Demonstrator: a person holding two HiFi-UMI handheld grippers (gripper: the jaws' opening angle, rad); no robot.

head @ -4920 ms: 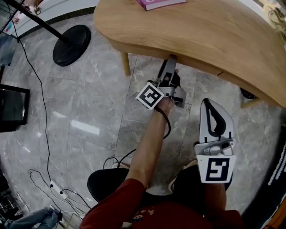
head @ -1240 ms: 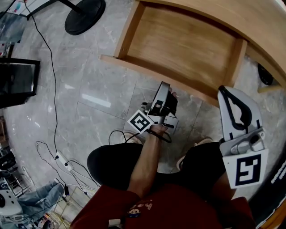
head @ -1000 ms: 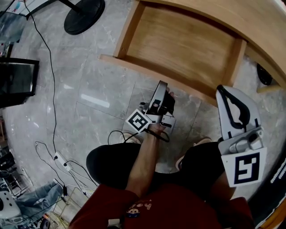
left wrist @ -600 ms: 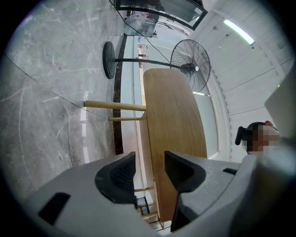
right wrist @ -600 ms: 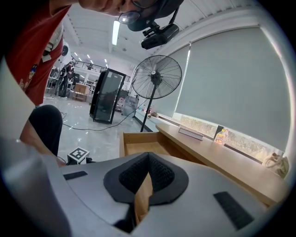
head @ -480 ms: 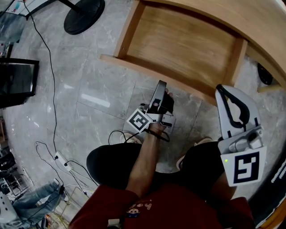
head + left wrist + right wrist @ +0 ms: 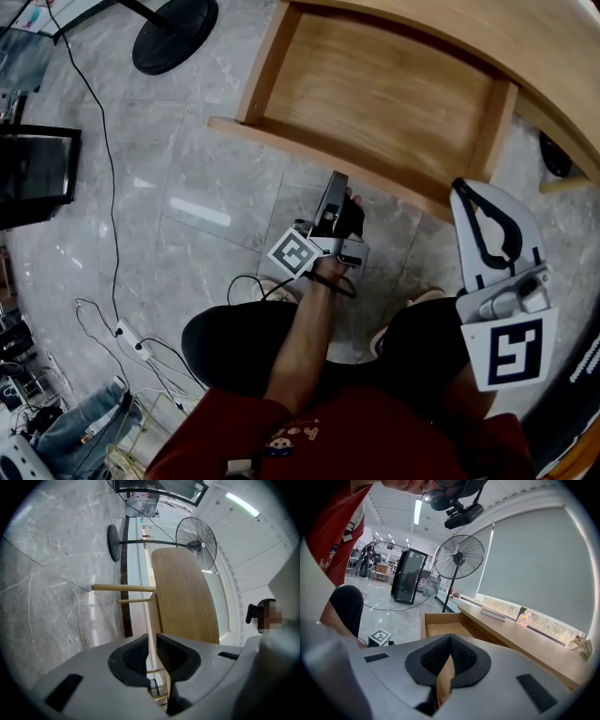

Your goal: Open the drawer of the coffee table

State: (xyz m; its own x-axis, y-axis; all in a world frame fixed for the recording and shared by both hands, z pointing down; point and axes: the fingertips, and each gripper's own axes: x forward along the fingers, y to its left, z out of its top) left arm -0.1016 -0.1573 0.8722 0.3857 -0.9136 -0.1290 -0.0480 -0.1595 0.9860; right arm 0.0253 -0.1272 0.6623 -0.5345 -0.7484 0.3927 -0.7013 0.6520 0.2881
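1. Grey marble floor [image 7: 169, 244], cables trailing across it at the left.
2. Coffee table worktop [image 7: 553, 75], pale wood, runs along the top right of the head view.
3. Drawer [image 7: 375, 94] is pulled well out from under the worktop toward the person; its bare wooden bottom is in view.
4. Fan base [image 7: 173, 37], a round black disc on the floor left of the drawer.
5. Right gripper [image 7: 469, 192] is held level with the drawer's right front corner, fingers [image 7: 433, 656] closed tip to tip on nothing.
6. Left gripper [image 7: 336, 180] has its tip at the drawer's front board; contact can't be told. Its fingers [image 7: 131, 656] have just been closing, a narrow slit is left, nothing is clamped, and a wooden edge shows beyond the slit.
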